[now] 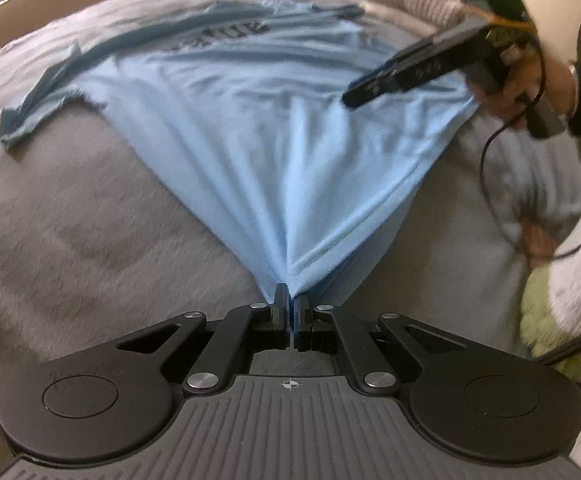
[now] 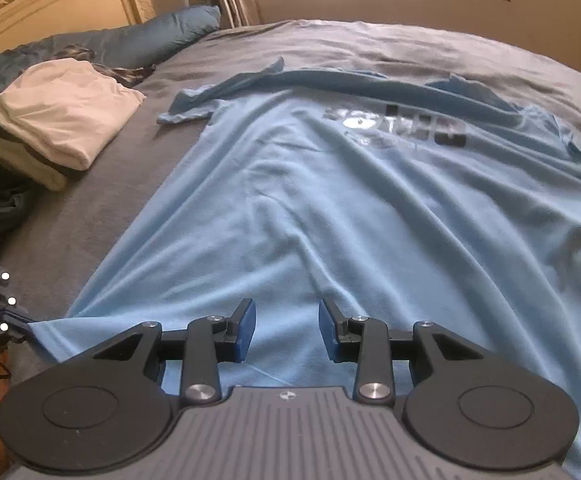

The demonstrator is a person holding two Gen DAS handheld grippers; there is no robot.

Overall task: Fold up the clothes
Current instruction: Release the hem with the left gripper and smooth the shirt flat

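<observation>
Left tool (image 1: 291,300) pinching wrinkled light-blue T-shirt (image 1: 274,128) hem.

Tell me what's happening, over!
Left gripper shut on the blue T-shirt hem corner, pulling it taut. Right gripper open over the hem, holding nothing. Folded pile sits well aside.

A light blue T-shirt (image 2: 330,208) with dark lettering across the chest lies spread face up on a grey bed cover (image 2: 370,40), its sleeves crumpled outward, its fabric rippled with long creases, and one hem corner drawn into a tight pinch.
</observation>
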